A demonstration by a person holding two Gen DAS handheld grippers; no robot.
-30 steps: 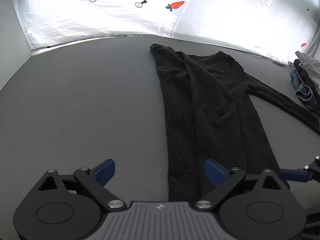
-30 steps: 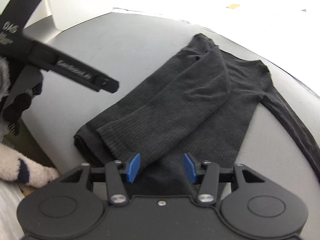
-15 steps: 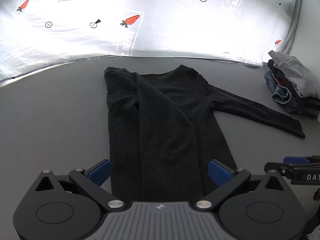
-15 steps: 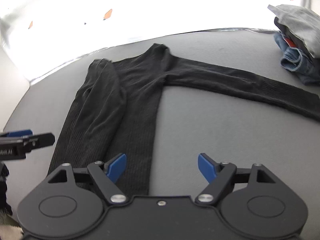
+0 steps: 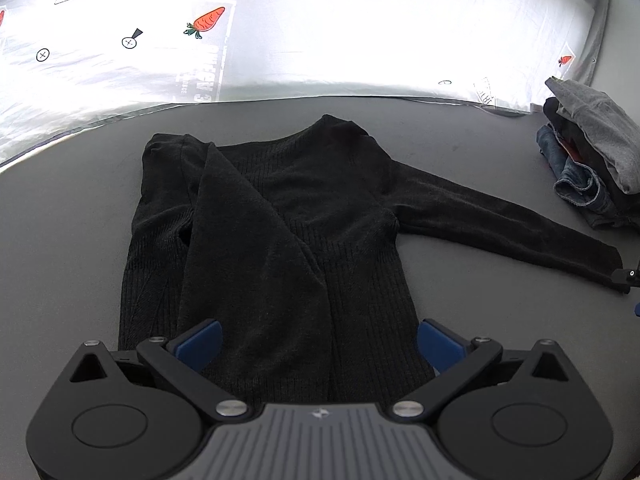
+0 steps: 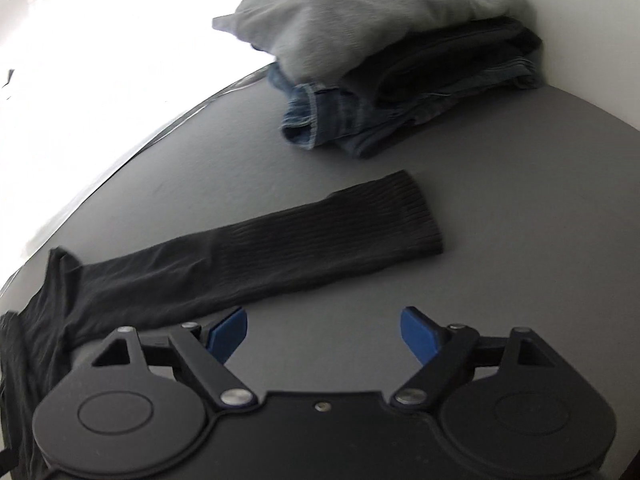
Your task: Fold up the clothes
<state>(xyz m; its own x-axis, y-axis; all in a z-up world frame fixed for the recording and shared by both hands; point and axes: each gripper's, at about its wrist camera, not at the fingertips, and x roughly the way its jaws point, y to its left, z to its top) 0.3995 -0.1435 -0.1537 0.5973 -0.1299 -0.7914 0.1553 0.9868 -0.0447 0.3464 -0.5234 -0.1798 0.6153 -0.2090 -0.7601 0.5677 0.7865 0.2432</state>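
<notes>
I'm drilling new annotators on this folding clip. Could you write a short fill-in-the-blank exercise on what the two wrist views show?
1. The sweater lying on the grey table is ____ in colour.
2. One sleeve is folded across the body; the other sleeve lies stretched out toward the ____ of folded clothes.
3. On top of that pile lies a ____ garment.
4. The left tongs stand ____.

Missing words: black; pile; grey; open

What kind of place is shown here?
Probably a staged clothes-folding workspace, not a lived-in room: a black sweater spread on a grey table, a pile of clothes beside it, and a carrot-print backdrop.
</notes>
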